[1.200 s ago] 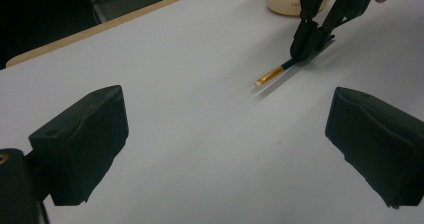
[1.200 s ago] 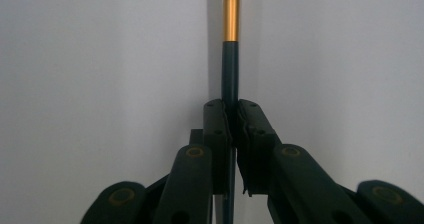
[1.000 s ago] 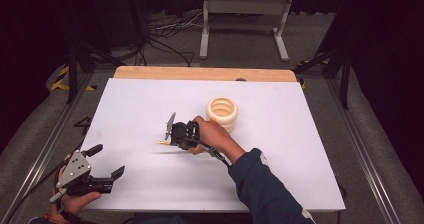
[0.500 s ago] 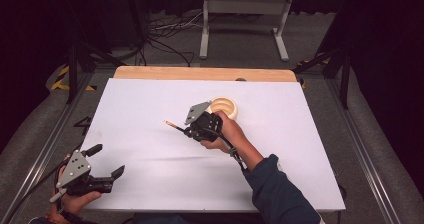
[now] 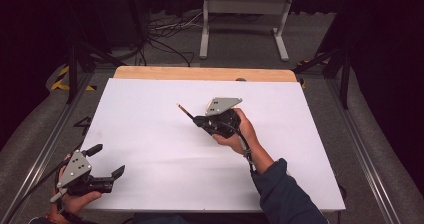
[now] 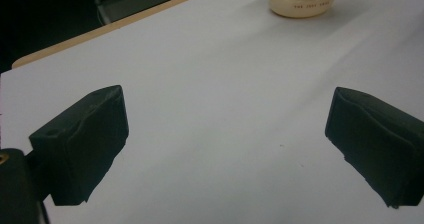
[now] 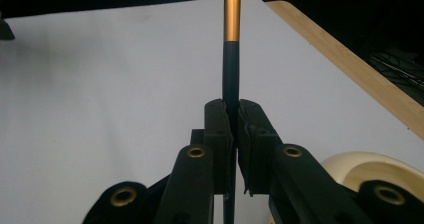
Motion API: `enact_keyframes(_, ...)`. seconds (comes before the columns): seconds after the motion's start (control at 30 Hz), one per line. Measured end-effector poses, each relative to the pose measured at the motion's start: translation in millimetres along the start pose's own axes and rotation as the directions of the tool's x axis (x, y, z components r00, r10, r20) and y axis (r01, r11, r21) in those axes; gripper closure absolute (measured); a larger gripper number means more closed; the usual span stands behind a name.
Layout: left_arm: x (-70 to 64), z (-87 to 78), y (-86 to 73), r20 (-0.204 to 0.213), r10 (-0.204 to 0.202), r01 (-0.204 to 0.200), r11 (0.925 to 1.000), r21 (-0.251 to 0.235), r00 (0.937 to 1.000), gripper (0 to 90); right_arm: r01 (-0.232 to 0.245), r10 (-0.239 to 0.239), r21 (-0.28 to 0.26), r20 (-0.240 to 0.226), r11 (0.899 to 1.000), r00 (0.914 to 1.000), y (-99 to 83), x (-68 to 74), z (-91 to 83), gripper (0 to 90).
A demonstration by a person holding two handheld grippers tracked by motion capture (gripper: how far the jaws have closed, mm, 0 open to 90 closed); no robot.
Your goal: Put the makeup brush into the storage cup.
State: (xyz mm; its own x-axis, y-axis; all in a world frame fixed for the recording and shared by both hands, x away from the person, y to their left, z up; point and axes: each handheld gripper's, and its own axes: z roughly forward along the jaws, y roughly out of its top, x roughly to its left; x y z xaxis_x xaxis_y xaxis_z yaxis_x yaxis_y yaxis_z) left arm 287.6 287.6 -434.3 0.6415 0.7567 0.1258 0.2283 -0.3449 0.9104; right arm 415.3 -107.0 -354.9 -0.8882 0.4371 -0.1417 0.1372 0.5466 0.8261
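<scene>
The white rectangular table top (image 5: pixel 150 134), with its pale wooden strip (image 5: pixel 200 74) along the far edge, looks the same as in the earlier pictures. The person's right forearm in a dark blue sleeve (image 5: pixel 285 194) now reaches in from the lower right at a steeper slant than a second ago, the hand having drawn toward the right and a little nearer the person.

The right gripper (image 5: pixel 200 120) has moved with it: a second ago it was at the table's middle, left of the cream ring-shaped tape roll (image 6: pixel 301 1), and half a second ago it was just in front of that roll. Now its grey plate lies over the spot where the roll showed. In the right gripper view the roll's cream rim appears at the lower right, just beside the gripper body.

The left gripper (image 5: pixel 107 161) has stayed at the near left corner, its jaws spread wide with bare table between them.

The right gripper's jaws are pressed together on a thin black stick with a gold-orange band (image 7: pixel 231 59). The stick is lifted off the table. Its long axis runs straight out from the jaws, and its free end points toward the table's far left.
</scene>
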Motion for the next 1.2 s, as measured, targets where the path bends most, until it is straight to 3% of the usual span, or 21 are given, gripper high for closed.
enact_keyframes(0.13, 0.0, 0.1, -0.1, -0.001, 0.0, 0.0, 1.0, 0.002, 1.0, 4.3, -0.039, 0.039, -0.045, -0.005, 0.998, 0.9992, -3.8, -5.8, -6.5, 83.8)
enact_keyframes(0.33, -0.2, 0.2, 0.4, 0.002, 0.006, -0.006, 1.0, 0.0, 1.0, 4.6, -0.047, 0.047, -0.091, -0.008, 0.995, 0.9989, -4.5, -8.8, -11.7, 83.8)
enact_keyframes(0.93, 2.0, -0.7, -1.0, -0.011, -0.005, 0.005, 1.0, -0.003, 0.9999, 4.3, -0.062, 0.076, -0.196, 0.062, 0.979, 0.9952, 0.3, -18.5, -36.4, 83.8)
enact_keyframes(1.2, 1.4, -0.2, -0.7, -0.006, -0.002, 0.002, 1.0, -0.003, 1.0, 4.3, -0.07, 0.101, -0.26, 0.106, 0.963, 0.9893, 7.1, -30.2, -49.5, 83.8)
